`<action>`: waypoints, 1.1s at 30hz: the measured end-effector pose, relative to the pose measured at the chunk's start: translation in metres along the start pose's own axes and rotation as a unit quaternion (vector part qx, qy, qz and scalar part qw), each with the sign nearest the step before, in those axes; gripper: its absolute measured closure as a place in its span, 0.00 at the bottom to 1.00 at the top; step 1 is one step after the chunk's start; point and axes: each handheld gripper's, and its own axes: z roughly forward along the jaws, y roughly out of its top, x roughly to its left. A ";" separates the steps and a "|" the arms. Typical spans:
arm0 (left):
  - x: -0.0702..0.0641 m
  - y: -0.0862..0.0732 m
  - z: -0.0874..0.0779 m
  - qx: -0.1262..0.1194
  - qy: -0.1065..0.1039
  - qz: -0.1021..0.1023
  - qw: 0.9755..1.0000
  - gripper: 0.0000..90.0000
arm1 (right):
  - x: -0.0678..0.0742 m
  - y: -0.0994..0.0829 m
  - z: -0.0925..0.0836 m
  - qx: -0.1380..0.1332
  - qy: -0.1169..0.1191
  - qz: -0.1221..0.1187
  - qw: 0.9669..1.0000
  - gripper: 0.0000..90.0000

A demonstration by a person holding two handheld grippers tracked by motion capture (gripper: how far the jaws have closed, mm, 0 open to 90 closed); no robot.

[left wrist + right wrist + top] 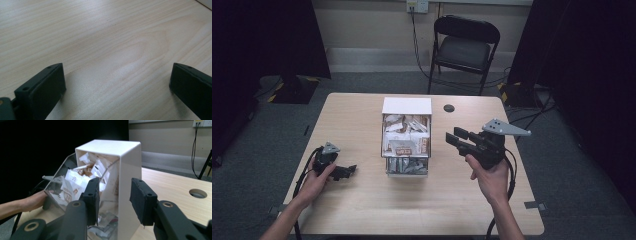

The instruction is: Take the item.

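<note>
A white box (pixel 407 106) with a clear front stands upright in the middle of the wooden table (pixel 362 210). It is packed with white and brown sachets (pixel 404 134). My right gripper (pixel 452 138) is held in the air just right of the box and points left at it. In the right gripper view its jaws (pixel 115 195) stand apart with nothing between the pads, and the box's white side wall (pixel 127 175) lies beyond them. My left gripper (pixel 348 171) rests low on the table left of the box. Its jaws (pixel 117 72) are spread wide over bare wood.
A round cable hole (pixel 449 108) sits in the table behind and right of the box. A black folding chair (pixel 464 47) stands beyond the far edge. The person's left hand (pixel 32 201) shows past the box in the right gripper view.
</note>
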 end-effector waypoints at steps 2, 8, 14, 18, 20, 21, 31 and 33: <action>0.000 0.000 0.000 0.000 0.000 0.000 1.000 0.00 | 0.003 0.004 0.005 0.005 0.011 -0.002 1.000 0.65; 0.000 0.000 0.000 0.000 0.000 0.000 1.000 0.00 | 0.010 0.009 0.015 0.029 0.049 -0.001 0.998 0.66; 0.000 0.000 0.000 0.000 0.000 0.000 1.000 0.00 | 0.019 0.013 0.029 0.044 0.083 -0.010 0.996 0.64; 0.000 0.000 0.000 0.000 0.000 0.000 1.000 0.00 | 0.026 0.013 0.042 0.055 0.102 -0.022 0.993 0.62; 0.000 0.000 0.000 0.000 0.000 0.000 1.000 0.00 | 0.027 0.012 0.045 0.057 0.105 -0.026 0.993 0.61; 0.000 0.000 0.000 0.000 0.000 0.000 1.000 0.00 | 0.029 0.012 0.047 0.060 0.109 -0.031 0.992 0.60; 0.000 0.000 0.000 0.000 0.000 0.000 1.000 0.00 | 0.039 0.014 0.071 0.081 0.124 -0.050 0.988 0.59; 0.000 0.000 0.000 0.000 0.000 0.000 1.000 0.00 | 0.040 0.015 0.073 0.083 0.125 -0.052 0.987 0.59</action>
